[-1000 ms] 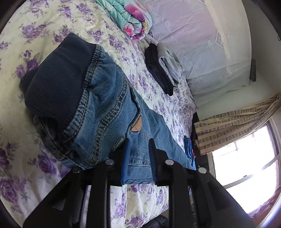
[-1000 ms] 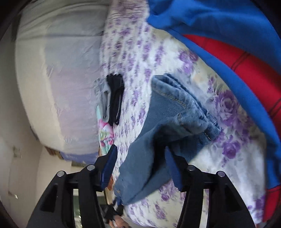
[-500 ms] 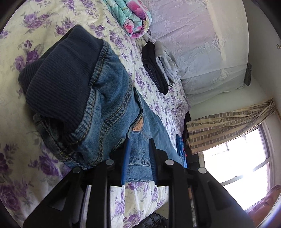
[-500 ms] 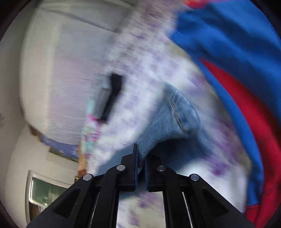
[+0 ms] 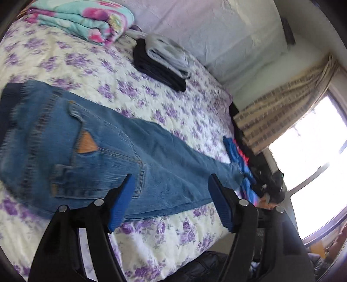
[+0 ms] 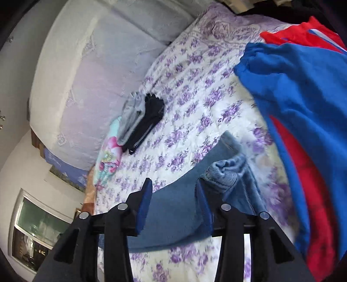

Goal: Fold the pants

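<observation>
Denim jeans (image 5: pixel 112 151), bunched at the waist and pinched by both tools one second ago, now lie stretched out flat on the floral bedspread (image 5: pixel 173 104). Since then the left gripper (image 5: pixel 171 199) has let go: its blue pads (image 5: pixel 121 201) stand wide apart above the seat and thigh, touching nothing visibly. The right gripper (image 6: pixel 173 208), clenched half a second ago, is likewise spread, with cloth lying between its pads (image 6: pixel 144 206) but not clamped. The long axis of the jeans runs along the near edge of the bed, dark ribbed waistband toward the end with the folded floral blanket (image 5: pixel 82 19), leg hems (image 6: pixel 227 173) toward the end bearing the blue and red garment (image 6: pixel 299 104). Back pocket and tan leather patch face up; the hems are slightly crumpled. A folded grey and black stack (image 5: pixel 162 60) lies well apart, near the far edge.
</observation>
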Motion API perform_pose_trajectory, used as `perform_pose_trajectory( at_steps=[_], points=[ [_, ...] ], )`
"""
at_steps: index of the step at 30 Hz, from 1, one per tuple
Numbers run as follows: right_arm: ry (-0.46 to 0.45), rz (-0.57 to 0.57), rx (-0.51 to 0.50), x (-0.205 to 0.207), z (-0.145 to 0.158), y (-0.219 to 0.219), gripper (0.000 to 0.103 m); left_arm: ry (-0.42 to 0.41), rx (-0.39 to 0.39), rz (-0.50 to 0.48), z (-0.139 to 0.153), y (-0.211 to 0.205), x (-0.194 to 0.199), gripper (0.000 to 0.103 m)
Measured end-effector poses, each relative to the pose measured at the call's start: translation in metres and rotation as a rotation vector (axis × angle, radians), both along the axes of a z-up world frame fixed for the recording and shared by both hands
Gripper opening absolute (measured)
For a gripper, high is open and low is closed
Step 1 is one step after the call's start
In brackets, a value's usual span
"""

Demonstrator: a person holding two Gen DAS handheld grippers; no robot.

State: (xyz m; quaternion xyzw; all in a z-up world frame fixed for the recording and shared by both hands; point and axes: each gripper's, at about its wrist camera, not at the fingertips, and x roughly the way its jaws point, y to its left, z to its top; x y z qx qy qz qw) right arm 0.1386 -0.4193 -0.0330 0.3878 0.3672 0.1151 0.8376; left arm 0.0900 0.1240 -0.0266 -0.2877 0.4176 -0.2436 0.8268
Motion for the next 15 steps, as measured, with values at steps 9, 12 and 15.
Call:
perform_pose_trajectory(
  at_steps=[9,12,15],
  points=[
    [-0.038,-0.144,-0.089,-0.055,0.022,-0.034,0.053,0.109,-0.124,0.036,-0.042,0.029,0.007,0.048],
    [-0.053,-0.024,-0.004,-0.031,0.017,-0.013,0.059,0.104,-0.078,0.03,-0.041,0.024,0.005,0.048],
    [0.087,0.041,-0.019,-0.005,-0.028,0.002,0.055,0.105,-0.036,0.033,-0.046,0.026,0.002,0.031]
  ],
)
